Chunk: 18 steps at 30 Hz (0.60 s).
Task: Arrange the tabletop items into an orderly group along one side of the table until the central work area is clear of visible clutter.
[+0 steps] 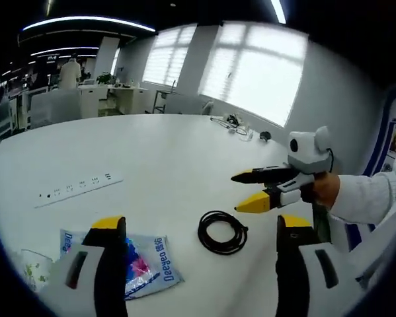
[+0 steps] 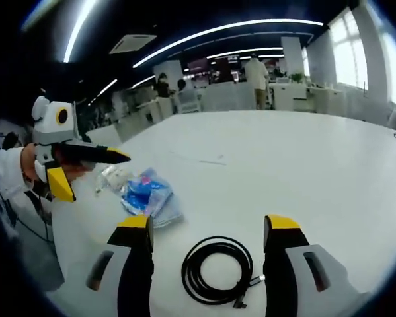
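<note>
Big white table (image 1: pixel 178 158) in a bright office. Blue packet (image 1: pixel 148 261) beside coiled black cable (image 1: pixel 222 232). Left gripper (image 1: pixel 201 228) and right gripper (image 2: pixel 207 228) both spread, holding nothing

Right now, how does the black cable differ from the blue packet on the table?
The black cable is a thin cord wound into an open ring; the blue packet is a flat, printed plastic bag. The cable lies between the right gripper's open jaws; the packet lies off to one side. Both rest on the white table.

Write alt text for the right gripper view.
The right gripper, jaws open, hovers over a coiled black cable on a white table. Beyond it lies a blue-and-white plastic bag, with the left gripper entering from the left.
</note>
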Available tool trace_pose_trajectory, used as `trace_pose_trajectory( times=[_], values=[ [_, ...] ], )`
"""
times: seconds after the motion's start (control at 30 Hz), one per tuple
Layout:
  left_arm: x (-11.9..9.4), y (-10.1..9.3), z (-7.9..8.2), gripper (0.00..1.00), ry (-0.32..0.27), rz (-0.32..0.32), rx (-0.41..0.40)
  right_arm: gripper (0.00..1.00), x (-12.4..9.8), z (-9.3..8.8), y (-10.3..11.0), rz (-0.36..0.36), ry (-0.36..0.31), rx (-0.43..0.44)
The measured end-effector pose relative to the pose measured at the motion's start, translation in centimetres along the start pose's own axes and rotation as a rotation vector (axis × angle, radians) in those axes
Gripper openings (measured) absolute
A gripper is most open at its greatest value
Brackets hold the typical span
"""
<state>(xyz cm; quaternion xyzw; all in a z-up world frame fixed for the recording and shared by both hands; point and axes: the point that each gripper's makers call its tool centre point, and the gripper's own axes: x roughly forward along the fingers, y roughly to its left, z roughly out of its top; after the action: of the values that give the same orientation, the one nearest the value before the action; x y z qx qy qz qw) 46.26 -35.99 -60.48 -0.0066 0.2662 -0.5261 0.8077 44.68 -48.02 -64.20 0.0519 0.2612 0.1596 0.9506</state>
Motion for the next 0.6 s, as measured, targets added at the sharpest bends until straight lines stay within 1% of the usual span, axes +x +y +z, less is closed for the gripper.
trace_pose_trajectory(
  times=[0.3, 0.6],
  values=[
    [-3.0, 1.5, 0.7, 0.99, -0.037, 0.039, -0.003, 0.67, 0.2, 1.0, 2.0, 0.018, -0.012, -0.014],
    [-5.6, 3.0, 0.8, 1.0, -0.058, 0.084, -0.005, 0.67, 0.7, 1.9, 3.9, 0.042, -0.018, -0.031]
  ],
)
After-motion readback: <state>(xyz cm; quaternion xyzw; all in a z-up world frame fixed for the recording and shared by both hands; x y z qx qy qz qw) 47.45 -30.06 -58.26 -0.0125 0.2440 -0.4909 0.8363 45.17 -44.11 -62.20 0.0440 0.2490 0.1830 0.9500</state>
